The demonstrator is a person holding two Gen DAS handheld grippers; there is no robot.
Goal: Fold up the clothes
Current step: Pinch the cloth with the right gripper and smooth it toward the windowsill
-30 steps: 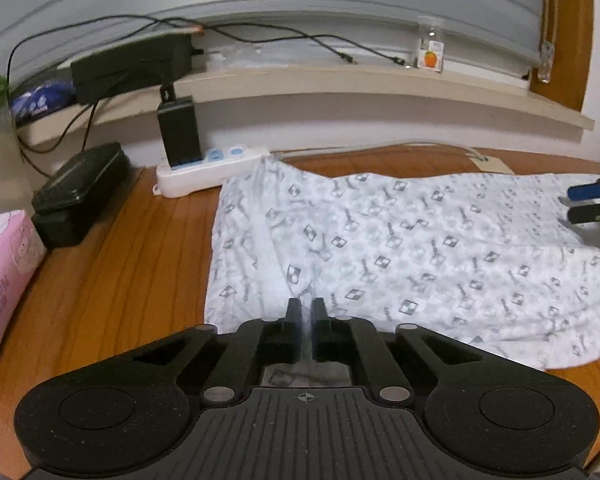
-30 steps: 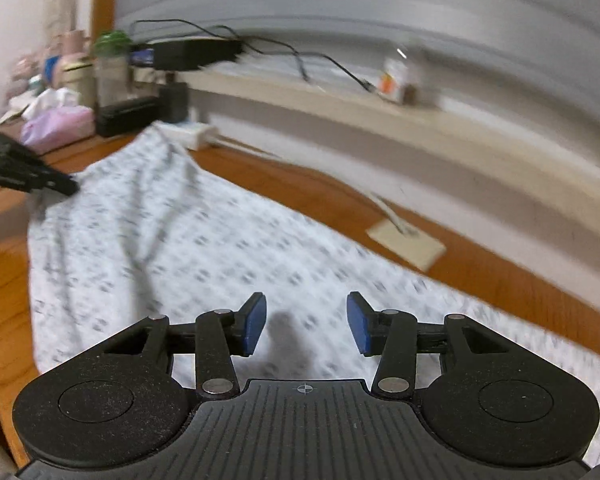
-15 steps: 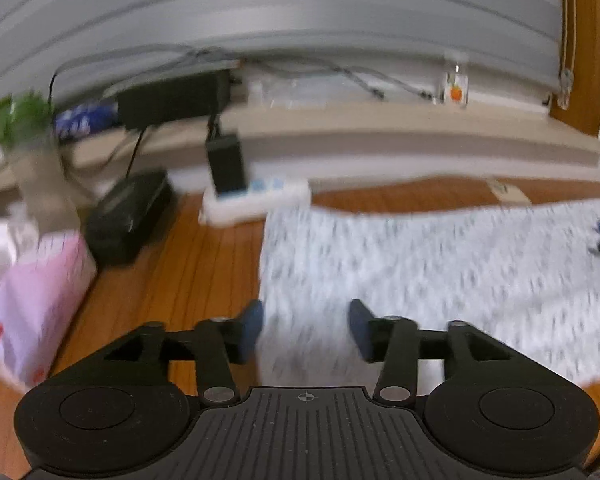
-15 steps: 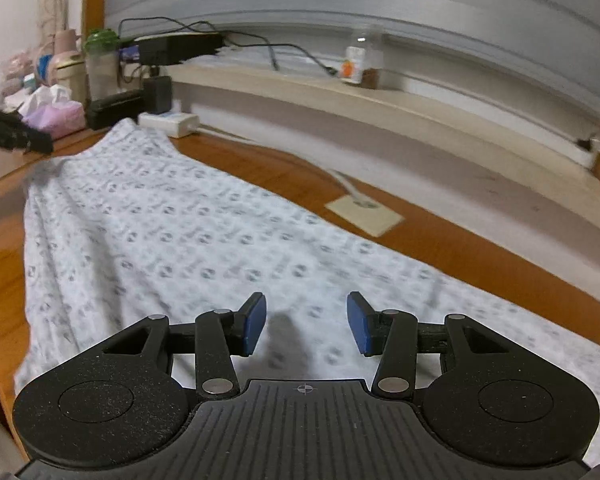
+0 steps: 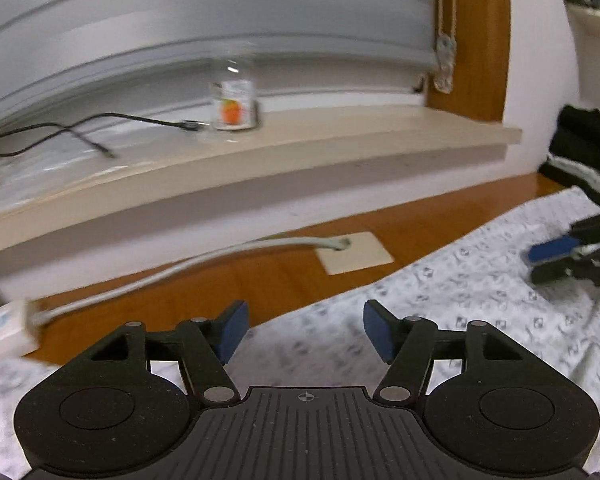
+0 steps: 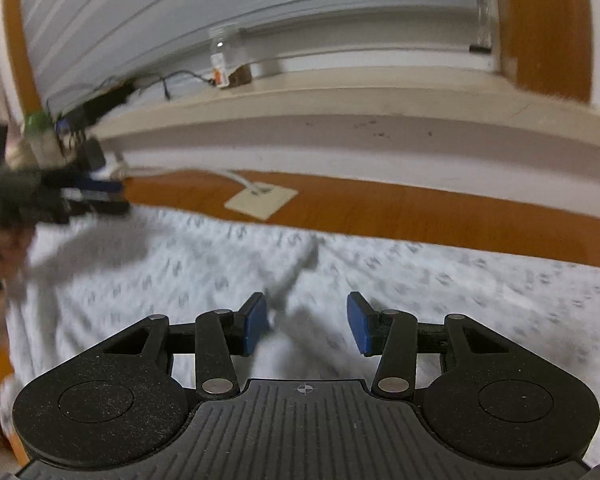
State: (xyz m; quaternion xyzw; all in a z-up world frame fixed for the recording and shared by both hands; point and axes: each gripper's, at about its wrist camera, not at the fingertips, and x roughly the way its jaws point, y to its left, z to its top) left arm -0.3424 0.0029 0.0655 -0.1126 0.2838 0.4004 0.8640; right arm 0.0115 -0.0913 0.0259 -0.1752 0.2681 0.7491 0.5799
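Left tongs: jaws apart, just opened wider, nothing between them. Right tongs: jaws partly apart, empty. Both tongs angle downward above one white patterned garment, which lies spread flat on the wooden table. One small jar stands on the sill.

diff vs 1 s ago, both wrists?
Left gripper was shut on the patterned garment; its jaws have just been opening, cloth released, and its view swung right along the table. Right gripper stayed open, empty, above the flat garment.
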